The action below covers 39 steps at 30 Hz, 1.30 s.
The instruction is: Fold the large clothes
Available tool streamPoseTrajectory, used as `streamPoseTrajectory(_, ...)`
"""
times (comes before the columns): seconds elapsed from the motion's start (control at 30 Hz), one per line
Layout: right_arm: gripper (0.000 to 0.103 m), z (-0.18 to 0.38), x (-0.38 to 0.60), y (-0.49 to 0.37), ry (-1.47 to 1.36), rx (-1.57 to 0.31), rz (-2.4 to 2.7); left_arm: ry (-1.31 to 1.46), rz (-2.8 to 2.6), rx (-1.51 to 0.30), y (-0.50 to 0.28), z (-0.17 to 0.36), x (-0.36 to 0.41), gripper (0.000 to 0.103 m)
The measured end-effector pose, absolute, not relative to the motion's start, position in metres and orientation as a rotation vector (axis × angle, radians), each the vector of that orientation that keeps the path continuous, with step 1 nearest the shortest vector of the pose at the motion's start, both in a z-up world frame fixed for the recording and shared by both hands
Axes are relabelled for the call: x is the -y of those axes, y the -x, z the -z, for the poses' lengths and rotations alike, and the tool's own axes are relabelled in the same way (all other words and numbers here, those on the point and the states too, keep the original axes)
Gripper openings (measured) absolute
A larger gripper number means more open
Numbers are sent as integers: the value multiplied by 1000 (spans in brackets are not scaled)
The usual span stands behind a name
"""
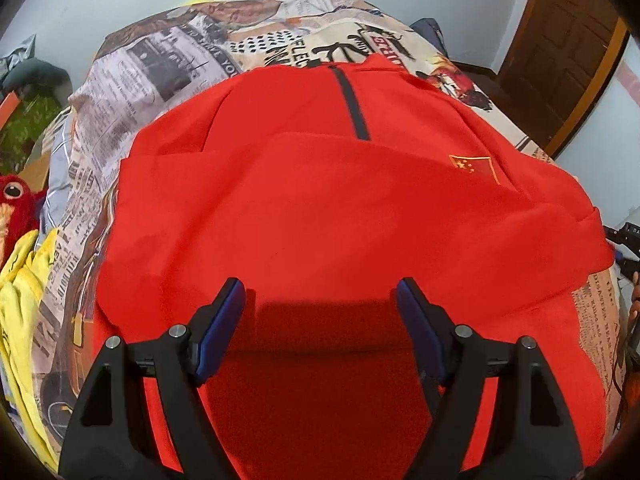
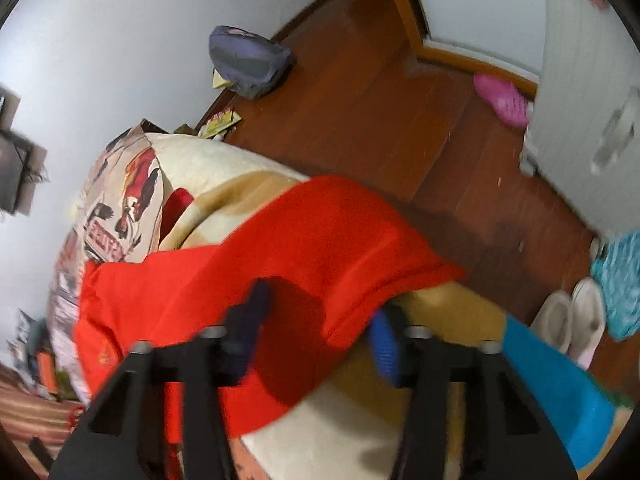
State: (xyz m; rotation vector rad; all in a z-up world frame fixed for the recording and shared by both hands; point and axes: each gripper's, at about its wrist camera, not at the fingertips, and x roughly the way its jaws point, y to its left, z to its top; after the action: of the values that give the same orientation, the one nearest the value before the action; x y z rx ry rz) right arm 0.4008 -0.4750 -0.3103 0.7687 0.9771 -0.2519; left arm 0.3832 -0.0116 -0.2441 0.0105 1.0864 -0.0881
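Observation:
A large red top [image 1: 320, 200] lies spread on the bed, with a dark zip [image 1: 352, 100] at the neck and a small flag patch [image 1: 476, 166]. My left gripper [image 1: 320, 300] hovers just above its near part, open, with nothing between its blue pads [image 1: 224, 320]. In the blurred right wrist view, a folded edge of the red top [image 2: 340, 232] hangs over the bed's side. My right gripper [image 2: 320, 320] straddles that edge, jaws apart. One finger is over the cloth, and the blue pad [image 2: 384, 340] sits under the hem.
The bed has a newspaper-print cover [image 1: 160, 80] and a cream blanket [image 2: 224, 168]. A yellow cloth [image 1: 20, 300] and a red plush toy [image 1: 14, 196] lie at its left. On the wooden floor [image 2: 380, 120] are a backpack [image 2: 248, 62], a pink slipper [image 2: 502, 98] and white slippers [image 2: 572, 320].

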Motion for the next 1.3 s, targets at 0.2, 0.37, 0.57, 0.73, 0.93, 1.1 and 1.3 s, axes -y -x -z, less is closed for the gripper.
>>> streamPoseTrajectory(0.2,8,258,460,-403,-601,-865,248,-16,78,-1060,-373,234,3,77)
streamPoseTrajectory(0.37,8,195,433,-399,-491,-730,166,-26,83,-1018,-360,217,-5,77)
streamPoseTrajectory(0.57,7,118,354,-392,-273,-556,-9,-20,108,-970,-346,198,-13,77)
streamPoseTrajectory(0.73,7,110,278,-393,-218,-597,-225,-15,110,-947,-338,191,-22,77)
streamPoseTrajectory(0.93,7,183,200,-419,-159,-886,-398,-8,112,-945,-329,191,-38,77)
streamPoseTrajectory(1.1,7,258,168,-427,-135,-1144,-459,-16,104,-967,-322,200,-52,77)
streamPoseTrajectory(1.3,10,273,171,-418,-96,-1265,-473,-38,95,-986,-323,204,-55,77)
